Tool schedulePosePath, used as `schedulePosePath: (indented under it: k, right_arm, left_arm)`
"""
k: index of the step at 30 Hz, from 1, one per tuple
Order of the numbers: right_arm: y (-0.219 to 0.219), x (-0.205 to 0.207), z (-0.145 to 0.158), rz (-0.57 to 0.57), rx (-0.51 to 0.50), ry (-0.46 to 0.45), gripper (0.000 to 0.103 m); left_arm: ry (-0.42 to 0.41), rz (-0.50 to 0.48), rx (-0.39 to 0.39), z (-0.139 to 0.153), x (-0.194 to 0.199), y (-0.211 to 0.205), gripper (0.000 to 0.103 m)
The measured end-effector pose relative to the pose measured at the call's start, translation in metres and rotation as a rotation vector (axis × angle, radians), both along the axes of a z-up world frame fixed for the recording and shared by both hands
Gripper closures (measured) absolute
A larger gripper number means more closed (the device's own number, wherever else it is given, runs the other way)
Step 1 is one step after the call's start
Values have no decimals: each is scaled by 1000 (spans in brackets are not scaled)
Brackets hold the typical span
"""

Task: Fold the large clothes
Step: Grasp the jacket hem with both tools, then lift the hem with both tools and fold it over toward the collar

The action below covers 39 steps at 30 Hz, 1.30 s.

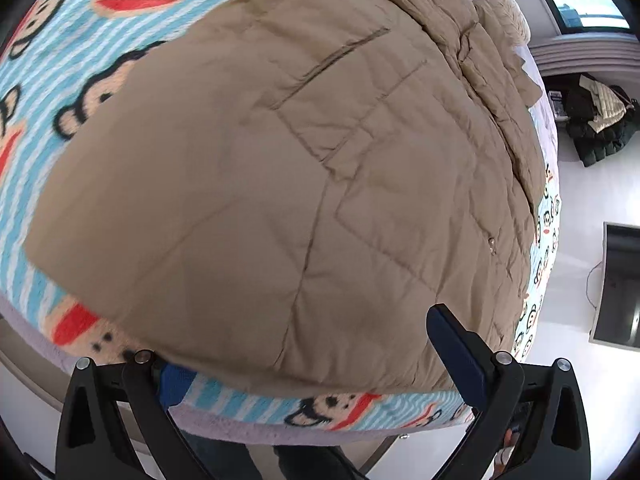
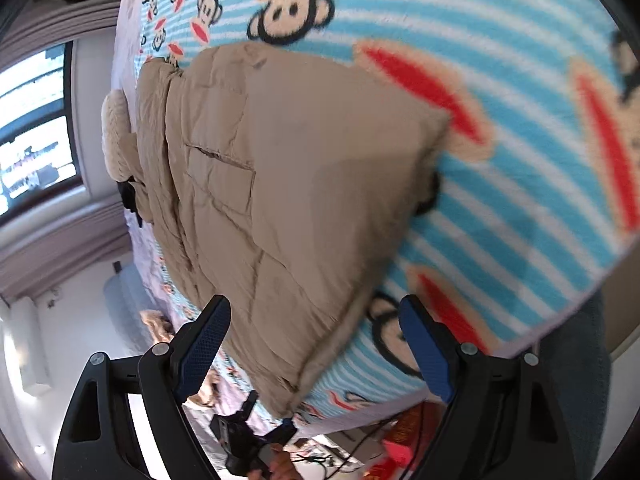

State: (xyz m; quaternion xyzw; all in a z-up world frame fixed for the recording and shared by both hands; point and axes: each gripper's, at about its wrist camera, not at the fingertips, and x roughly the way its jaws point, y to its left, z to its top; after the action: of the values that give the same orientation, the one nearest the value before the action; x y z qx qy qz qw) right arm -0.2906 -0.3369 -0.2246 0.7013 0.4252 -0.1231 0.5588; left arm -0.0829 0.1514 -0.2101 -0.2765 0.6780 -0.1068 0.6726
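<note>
A tan quilted jacket lies spread flat on a bed covered by a blue striped monkey blanket. My left gripper is open at the jacket's near hem. One finger stands over the cloth, while the other fingertip is partly hidden under the hem. In the right wrist view the jacket runs away towards the window. My right gripper is open, and the jacket's near edge lies between its blue pads without being pressed.
The bed's edge is close below the left gripper, with a person's legs beside it. Dark clothes and a dark panel lie on the white floor to the right. A cream fleece piece sits at the jacket's far end.
</note>
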Motion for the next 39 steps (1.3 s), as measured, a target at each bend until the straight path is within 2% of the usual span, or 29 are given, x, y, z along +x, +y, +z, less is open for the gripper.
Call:
schedulePosePath:
  k: [2, 3, 4, 5, 6, 7, 8, 9, 18, 25, 32, 39]
  right_arm:
    - [3, 7, -9, -14, 9, 12, 15]
    - [5, 9, -12, -22, 12, 14, 15]
    - [6, 12, -14, -31, 16, 12, 16]
    - [6, 12, -15, -38, 22, 5, 19]
    - [7, 15, -15, -43, 29, -3, 36]
    - [8, 18, -14, -34, 28, -2, 74]
    - [10, 19, -13, -22, 24, 2, 91]
    - [12, 21, -10, -15, 16, -4, 94]
    - [10, 40, 54, 45, -133, -131, 95]
    - [-1, 71, 110, 100, -230, -238, 95]
    - [-26, 141, 168, 230, -345, -326, 96]
    - [-56, 226, 206, 358, -402, -367, 96]
  left_arm:
    - [3, -12, 0, 0, 5, -3, 6]
    - [2, -18, -3, 1, 6, -3, 26]
    - [6, -28, 0, 1, 7, -2, 52]
    - [5, -39, -10, 2, 9, -2, 67]
    - [-6, -44, -38, 5, 9, 1, 87]
    - [-19, -48, -56, 9, 9, 4, 89]
    - [-41, -58, -59, 16, 10, 5, 89]
    - [-72, -76, -56, 26, 12, 6, 89]
    - [-283, -166, -106, 110, 37, 7, 91]
    - [-415, -206, -93, 165, 71, -10, 91]
    - [-495, -193, -52, 212, 112, -28, 91]
    - [-547, -194, 48, 248, 170, -63, 91]
